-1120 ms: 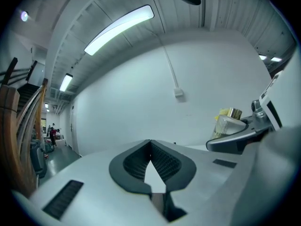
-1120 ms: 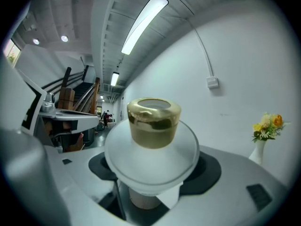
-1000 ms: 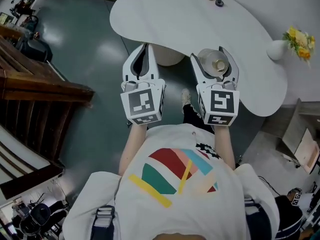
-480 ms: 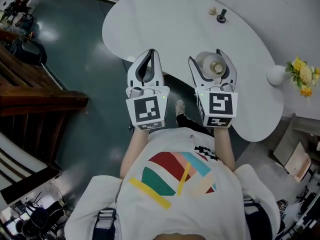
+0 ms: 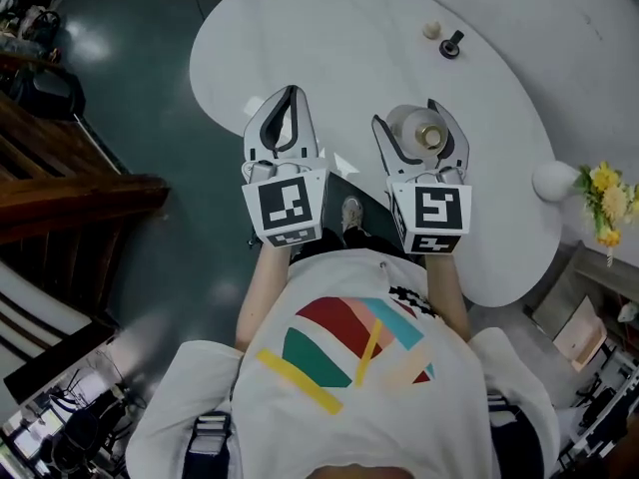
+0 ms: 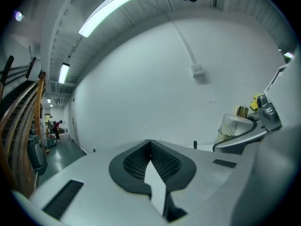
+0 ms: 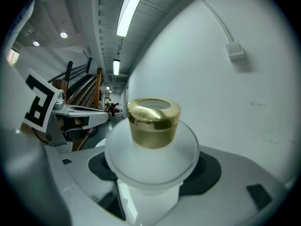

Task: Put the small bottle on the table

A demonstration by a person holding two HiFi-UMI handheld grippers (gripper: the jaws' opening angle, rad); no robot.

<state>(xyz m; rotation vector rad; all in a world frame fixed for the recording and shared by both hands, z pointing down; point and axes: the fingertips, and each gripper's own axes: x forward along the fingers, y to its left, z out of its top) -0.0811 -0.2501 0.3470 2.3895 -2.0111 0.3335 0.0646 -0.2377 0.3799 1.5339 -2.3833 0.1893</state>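
Note:
In the head view the small frosted bottle (image 5: 422,128) with a gold cap sits upright between the jaws of my right gripper (image 5: 417,120), which is shut on it. It hangs over the near part of the white table (image 5: 329,38); I cannot tell whether it touches the top. The right gripper view shows the bottle (image 7: 151,154) close up, clamped by my right gripper (image 7: 150,187). My left gripper (image 5: 290,103) is beside it, shut with nothing held. Its pads meet in the left gripper view (image 6: 150,147), where the bottle (image 6: 233,125) shows at the right.
A small beige ball (image 5: 431,29) and a black knob (image 5: 452,44) lie at the table's far side. A white vase (image 5: 555,180) with yellow flowers (image 5: 609,200) stands at its right end. A wooden staircase (image 5: 70,178) runs along the left, over the dark floor (image 5: 150,88).
Both grippers have moved forward from the table's near edge to over its top. The bottle stays clamped in the right gripper, and the left stays shut.

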